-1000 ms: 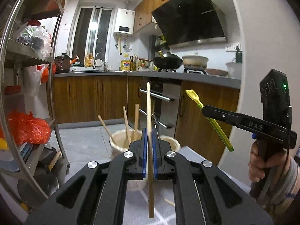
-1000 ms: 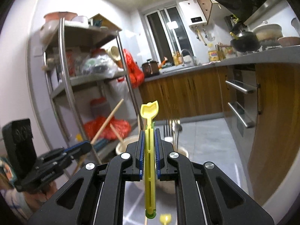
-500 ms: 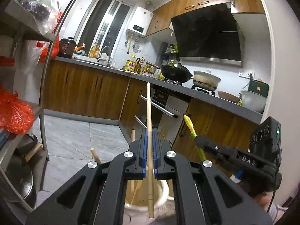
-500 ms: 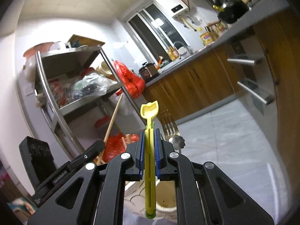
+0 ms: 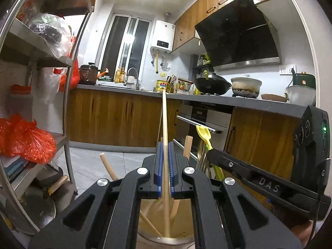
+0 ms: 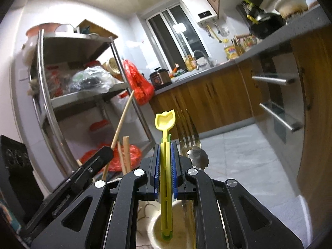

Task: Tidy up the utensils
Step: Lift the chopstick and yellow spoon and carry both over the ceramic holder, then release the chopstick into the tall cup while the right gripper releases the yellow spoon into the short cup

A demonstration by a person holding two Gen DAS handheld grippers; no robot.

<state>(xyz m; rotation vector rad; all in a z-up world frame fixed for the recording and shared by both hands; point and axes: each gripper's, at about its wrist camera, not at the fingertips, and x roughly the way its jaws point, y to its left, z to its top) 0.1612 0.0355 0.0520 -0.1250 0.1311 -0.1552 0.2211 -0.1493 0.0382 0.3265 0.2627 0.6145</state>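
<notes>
Change since a second ago: both grippers lowered and drawn close over the holder; floor and table edge gone from the left wrist view, pale holder mouth now directly beneath both sets of jaws.
Steel rack [image 5: 68, 95]: one, filling the left side of the left wrist view, upright post just beside the left gripper's path; red bag [image 5: 25, 141] on a lower shelf.
Counter and cabinets [image 5: 116, 116]: one run along the back and right, oven handles projecting on the right; open grey floor between rack and cabinets.
Holder [image 6: 153, 226]: one pale round cup, rim partly hidden under the jaws; one metal fork [image 6: 187, 128] standing inside, and three wooden sticks [image 5: 187, 147] counted in the left wrist view.
Left gripper [image 5: 165, 166]: clamped narrow on one long wooden chopstick [image 5: 164, 124], upright, lower end dipping inside the holder.
Right gripper [image 6: 165, 166]: closed tight on one yellow-green utensil [image 6: 165, 122], upright, bottom end inside the holder mouth, just beside the fork.
Room: grippers near each other, side by side, not touching.
</notes>
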